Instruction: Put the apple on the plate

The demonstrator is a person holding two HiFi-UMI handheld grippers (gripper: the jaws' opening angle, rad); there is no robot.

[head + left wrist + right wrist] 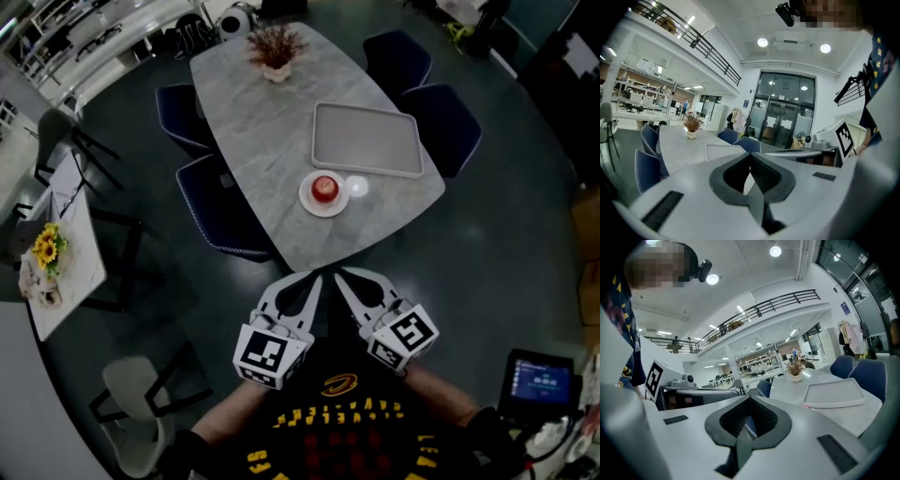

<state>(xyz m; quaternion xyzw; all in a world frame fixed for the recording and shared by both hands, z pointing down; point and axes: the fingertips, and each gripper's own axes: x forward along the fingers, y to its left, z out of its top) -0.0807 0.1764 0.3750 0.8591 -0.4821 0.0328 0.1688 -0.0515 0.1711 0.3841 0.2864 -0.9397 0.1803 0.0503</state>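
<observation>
- The apple [324, 188] sits on the plate [309, 202], roughly at its centre. Nothing is touching it.
- The plate stands near the near end of the table [253, 131]. A small bright round item [357, 187] lies just to its right; I cannot tell what it is.
- A tray [366, 141] lies just beyond the plate, with nothing on it that I can see. A potted plant [275, 47] stands at the far end of the table.
- Left gripper [302, 289]: its own view shows the jaws pressed together at the tips, with nothing between them.
- Right gripper [361, 286]: its own view shows the same, tips meeting and nothing held.
- I hold both grippers close to my body, side by side and pointing toward the table. They are well short of its near edge and well apart from the apple.
- Step in hand, as I judge it: the placing looks done, since the apple is on the plate and both grippers are free of it. No grasp or carry is under way.
- Next move, as I judge it: nothing more is needed for the task itself. Any further handling would mean spreading one gripper's jaws and reaching forward over the near table edge. That reach would have to keep clear of the round item beside the plate.
</observation>
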